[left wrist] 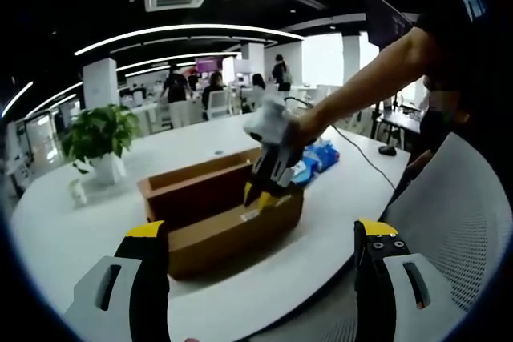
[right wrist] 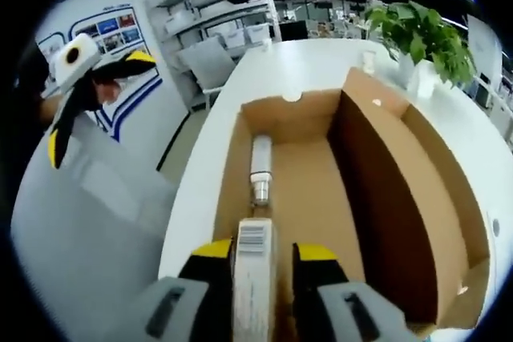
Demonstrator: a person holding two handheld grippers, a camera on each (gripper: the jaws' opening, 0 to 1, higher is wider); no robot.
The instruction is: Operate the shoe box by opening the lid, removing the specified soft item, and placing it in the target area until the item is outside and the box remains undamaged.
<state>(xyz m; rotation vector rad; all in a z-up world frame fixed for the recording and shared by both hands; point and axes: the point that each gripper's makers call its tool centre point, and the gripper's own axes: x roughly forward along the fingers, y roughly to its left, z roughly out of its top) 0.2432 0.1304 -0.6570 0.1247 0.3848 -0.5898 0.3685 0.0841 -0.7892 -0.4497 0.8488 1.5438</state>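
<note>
One soft item, a pale rolled thing (right wrist: pixel 260 164), lies on the floor of the shoe box (left wrist: pixel 232 234), near the short wall on my right claw's side. I cannot tell what it is made of. It is not yet out, so I judge the removing step is not begun.

The lid (right wrist: pixel 385 198) is already open and stands up along the far long side, hinged to the box, which leaves the inside free from above.

My right claw (right wrist: pixel 264 250) comes down at the near wall, where a barcode label (right wrist: pixel 254 236) sits. Its jaws are narrow, one on each side of the wall's edge, and they seem to pinch the cardboard. I think this grip is there to keep the light box from sliding. It should stay gentle, because a hard squeeze could crease the wall.

My left claw (left wrist: pixel 260 230) is wide open and carries nothing. It hangs off the bench edge, well apart from the box, perhaps ready to reach in for the roll.

The box rests on a white bench (left wrist: pixel 72 230). A blue pack (left wrist: pixel 321 158) lies just behind the box, a potted plant (left wrist: pixel 100 138) stands further off, and a white chair (left wrist: pixel 457 222) is at the bench's edge.
</note>
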